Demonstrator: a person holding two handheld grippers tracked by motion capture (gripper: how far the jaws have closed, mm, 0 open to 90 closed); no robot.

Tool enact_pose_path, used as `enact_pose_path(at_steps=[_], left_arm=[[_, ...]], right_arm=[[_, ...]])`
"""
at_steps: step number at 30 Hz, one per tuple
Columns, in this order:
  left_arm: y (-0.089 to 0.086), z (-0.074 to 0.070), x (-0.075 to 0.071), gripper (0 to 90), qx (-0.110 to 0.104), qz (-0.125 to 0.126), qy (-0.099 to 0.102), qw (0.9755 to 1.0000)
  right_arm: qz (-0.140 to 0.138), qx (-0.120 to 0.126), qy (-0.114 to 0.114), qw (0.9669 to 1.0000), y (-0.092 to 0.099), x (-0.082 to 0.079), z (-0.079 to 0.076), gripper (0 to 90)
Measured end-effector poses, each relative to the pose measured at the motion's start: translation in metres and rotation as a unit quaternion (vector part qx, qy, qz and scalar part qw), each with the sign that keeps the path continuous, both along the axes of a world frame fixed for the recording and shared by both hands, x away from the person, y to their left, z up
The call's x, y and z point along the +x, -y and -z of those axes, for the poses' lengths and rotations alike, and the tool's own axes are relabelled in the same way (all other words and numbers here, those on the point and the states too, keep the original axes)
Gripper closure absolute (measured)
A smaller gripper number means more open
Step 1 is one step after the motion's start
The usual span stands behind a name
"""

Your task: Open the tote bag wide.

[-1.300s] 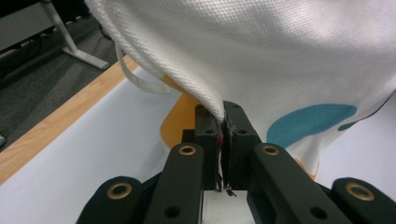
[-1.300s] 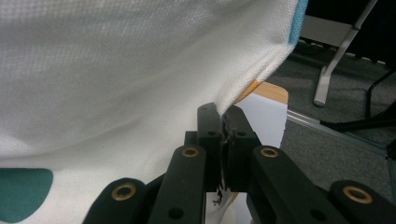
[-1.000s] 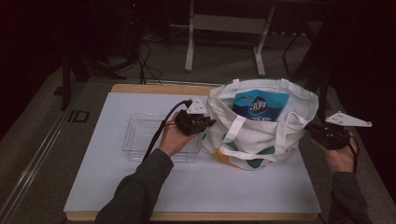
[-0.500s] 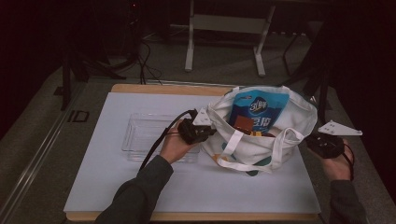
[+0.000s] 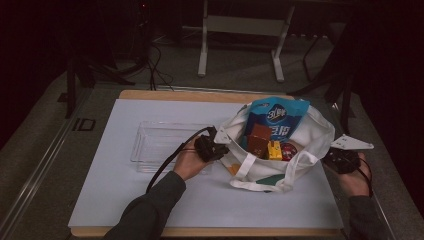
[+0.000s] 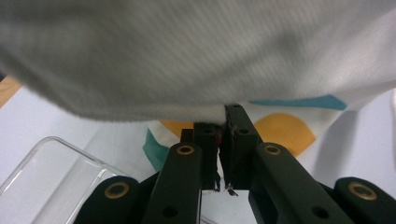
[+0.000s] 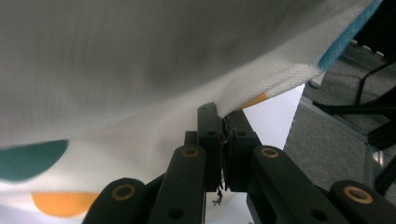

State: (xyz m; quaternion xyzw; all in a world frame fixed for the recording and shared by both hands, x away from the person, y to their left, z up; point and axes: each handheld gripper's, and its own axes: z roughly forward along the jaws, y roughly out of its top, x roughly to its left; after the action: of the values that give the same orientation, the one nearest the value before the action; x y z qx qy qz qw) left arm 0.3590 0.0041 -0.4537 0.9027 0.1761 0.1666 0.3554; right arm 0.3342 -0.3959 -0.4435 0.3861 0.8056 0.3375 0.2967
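high view showed left gripper [image 5: 216, 148] and right gripper [image 5: 334, 158] each clamping the tote bag [image 5: 300, 162] rim; pulling evenly apart would have kept it open.

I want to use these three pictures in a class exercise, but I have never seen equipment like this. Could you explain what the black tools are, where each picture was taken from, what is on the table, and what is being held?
There is no robot here. A person holds a hand tool in each hand, each with two black jaws that pinch like tongs: the left gripper and the right gripper.

The wide picture comes from a fixed camera above the table, looking down; the person's arms enter from the bottom. The other two come from small cameras riding on each tool, looking along its jaws.

On the table stand a clear plastic tray and a white cloth bag. In the bag are a blue snack packet and small brown, yellow and red items.

Each tool's jaws are closed on the bag's cloth, one on either side, holding its mouth open. In the close-ups, the left and right jaws pinch the fabric.
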Motion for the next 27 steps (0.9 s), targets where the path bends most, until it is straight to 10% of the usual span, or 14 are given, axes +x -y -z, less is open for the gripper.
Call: enact_pose_path(at_steps=[27], left_arm=[[0.017,0.014,0.003,85.3,0.045,-0.009,-0.039,0.9982]], right_arm=[[0.03,0.005,-0.074,0.9968,0.0,0.011,0.055,86.7]])
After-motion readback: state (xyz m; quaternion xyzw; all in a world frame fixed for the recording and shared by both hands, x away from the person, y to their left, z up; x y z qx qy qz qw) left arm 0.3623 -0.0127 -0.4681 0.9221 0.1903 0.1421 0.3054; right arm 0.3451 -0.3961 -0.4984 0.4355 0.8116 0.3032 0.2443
